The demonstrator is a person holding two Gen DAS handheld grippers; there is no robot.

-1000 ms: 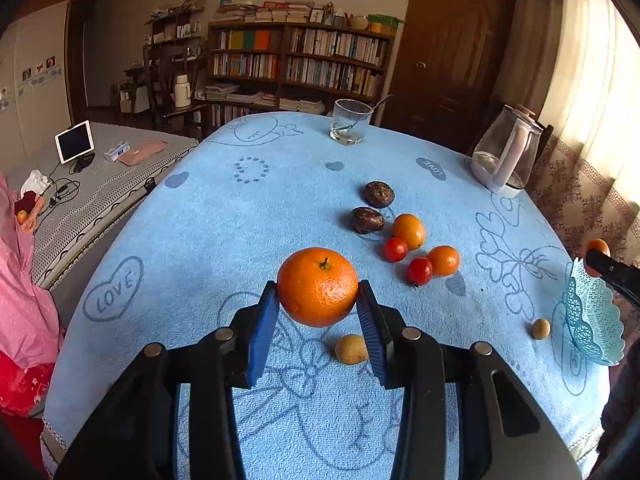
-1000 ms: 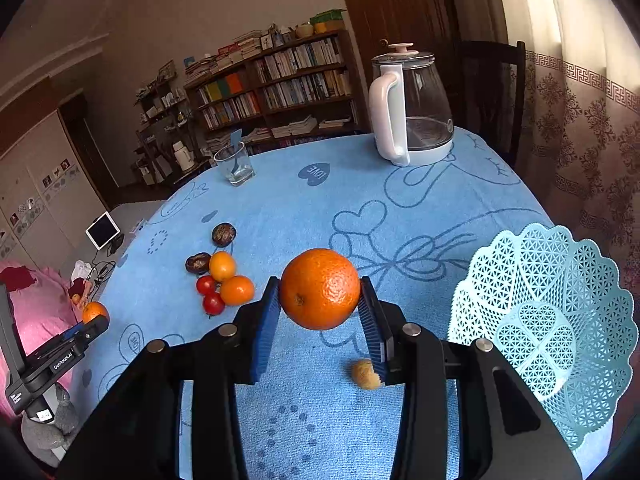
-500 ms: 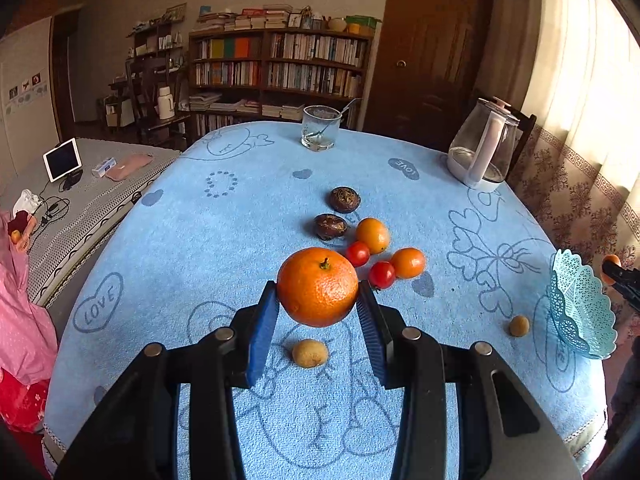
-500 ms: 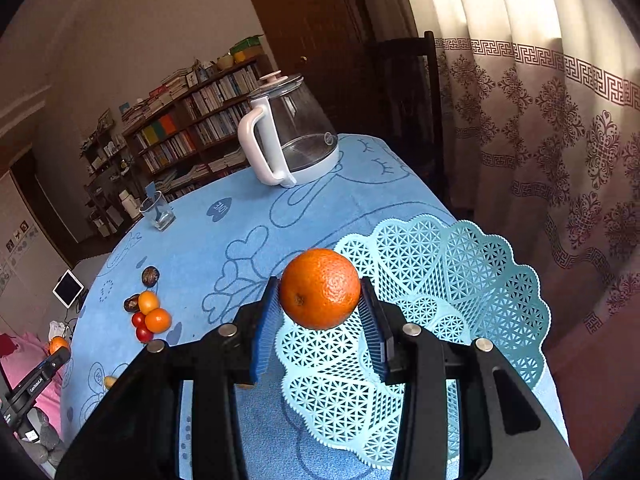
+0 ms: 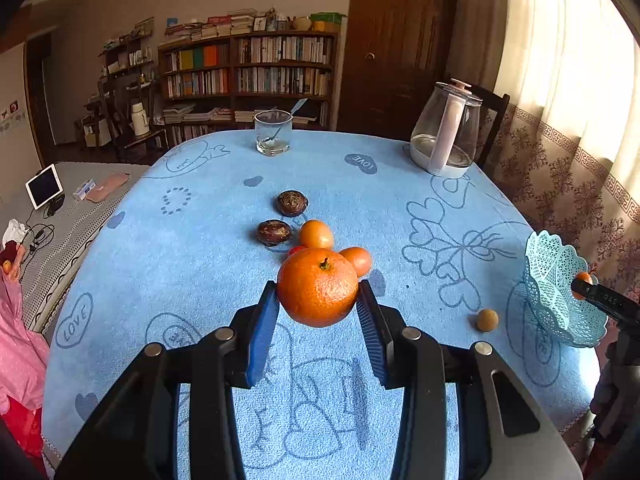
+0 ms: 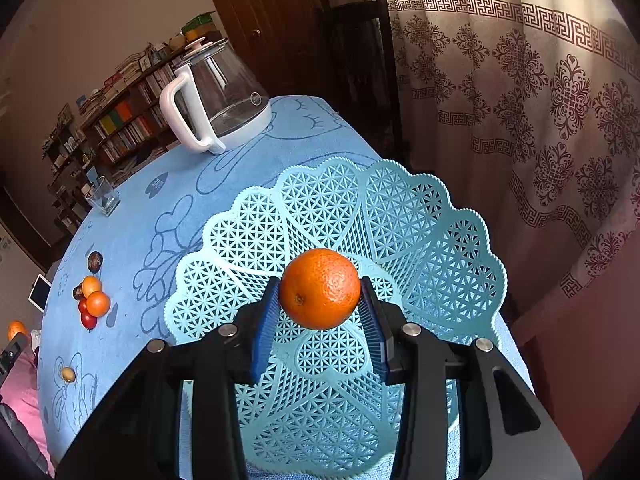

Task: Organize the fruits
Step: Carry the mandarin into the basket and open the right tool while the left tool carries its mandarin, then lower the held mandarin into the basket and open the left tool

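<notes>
My left gripper (image 5: 318, 312) is shut on an orange (image 5: 317, 286) and holds it above the blue tablecloth (image 5: 192, 264), short of a cluster of small oranges (image 5: 316, 234), partly hidden tomatoes and two dark fruits (image 5: 293, 203). My right gripper (image 6: 320, 312) is shut on another orange (image 6: 320, 288) and holds it over the middle of the light blue lattice basket (image 6: 424, 232), which is otherwise empty. The basket also shows at the table's right edge in the left wrist view (image 5: 556, 288). A small brown fruit (image 5: 487, 319) lies left of the basket.
A glass kettle (image 5: 446, 132) stands at the back right and a drinking glass with a spoon (image 5: 273, 132) at the back middle. A curtain (image 6: 540, 120) hangs close behind the basket. A chair (image 6: 360, 60) stands by the kettle. A side table with a tablet (image 5: 43, 186) is at left.
My right gripper has carried its orange from above the cloth to over the basket's middle. My left gripper has swung right with its orange, toward the fruit cluster.
</notes>
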